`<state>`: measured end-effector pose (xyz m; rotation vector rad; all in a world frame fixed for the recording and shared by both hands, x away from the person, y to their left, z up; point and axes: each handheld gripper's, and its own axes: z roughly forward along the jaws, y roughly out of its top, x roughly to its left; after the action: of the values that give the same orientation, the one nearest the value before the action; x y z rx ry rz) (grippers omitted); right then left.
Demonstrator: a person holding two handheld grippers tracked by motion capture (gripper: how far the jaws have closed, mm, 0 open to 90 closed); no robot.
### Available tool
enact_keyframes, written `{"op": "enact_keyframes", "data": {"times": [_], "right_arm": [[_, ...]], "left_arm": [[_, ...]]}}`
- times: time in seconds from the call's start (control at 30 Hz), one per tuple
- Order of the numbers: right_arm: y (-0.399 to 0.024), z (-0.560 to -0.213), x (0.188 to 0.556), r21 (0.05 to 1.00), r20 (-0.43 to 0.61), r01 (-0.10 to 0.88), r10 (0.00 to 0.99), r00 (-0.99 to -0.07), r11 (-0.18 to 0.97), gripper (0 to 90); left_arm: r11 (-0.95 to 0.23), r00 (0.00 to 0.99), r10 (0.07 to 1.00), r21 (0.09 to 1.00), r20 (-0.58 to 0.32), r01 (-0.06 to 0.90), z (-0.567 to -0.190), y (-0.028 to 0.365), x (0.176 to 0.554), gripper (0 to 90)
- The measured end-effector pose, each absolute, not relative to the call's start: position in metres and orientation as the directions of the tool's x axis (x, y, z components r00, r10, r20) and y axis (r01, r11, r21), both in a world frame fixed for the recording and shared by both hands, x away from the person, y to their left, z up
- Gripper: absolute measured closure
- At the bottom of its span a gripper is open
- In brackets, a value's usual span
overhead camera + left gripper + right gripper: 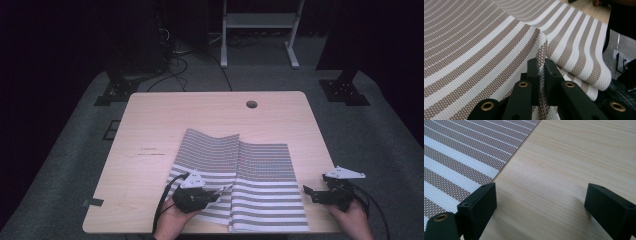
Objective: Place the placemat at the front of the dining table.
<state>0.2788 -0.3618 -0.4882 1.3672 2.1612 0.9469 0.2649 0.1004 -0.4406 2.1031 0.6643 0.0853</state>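
A brown-and-white striped woven mat lies on the front half of the wooden table. Its left part is lifted and curls toward the middle. My left gripper sits at the mat's front left and is shut on the mat's edge, which stands pinched between the two black pads. My right gripper rests at the mat's front right corner, held by a hand, with its jaws wide apart over bare wood and nothing between them. The mat's right edge lies flat beside it.
A round cable hole is near the table's far edge. Beyond the table are a white frame stand, black stand feet and cables on the grey carpet. The table's front edge runs just under both hands.
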Motion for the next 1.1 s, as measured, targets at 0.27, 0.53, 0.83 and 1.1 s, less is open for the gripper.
{"op": "enact_keyframes", "data": {"times": [0.27, 0.53, 0.83, 1.1], "right_arm": [[-0.362, -0.488, 0.279, 0.729, 0.014, 0.621, 0.901, -0.434, 0.288, 9.5], [-0.362, -0.488, 0.279, 0.729, 0.014, 0.621, 0.9, -0.435, 0.289, 9.5], [-0.362, -0.488, 0.278, 0.729, 0.014, 0.618, 0.897, -0.443, 0.294, 9.4], [-0.362, -0.485, 0.279, 0.708, 0.022, 0.64, 0.896, -0.444, 0.3, 9.9]], "left_arm": [[-0.329, 0.817, 0.532, 0.834, -0.223, 0.442, -0.424, 0.13, 0.275, 84.8], [-0.223, 0.765, 0.594, 0.863, -0.249, 0.453, -0.414, 0.165, 0.283, 84.8], [-0.18, 0.699, 0.676, 0.867, -0.233, 0.464, -0.414, 0.195, 0.292, 84.8], [-0.209, 0.634, 0.752, 0.846, -0.181, 0.49, -0.425, 0.211, 0.301, 84.5]]}}
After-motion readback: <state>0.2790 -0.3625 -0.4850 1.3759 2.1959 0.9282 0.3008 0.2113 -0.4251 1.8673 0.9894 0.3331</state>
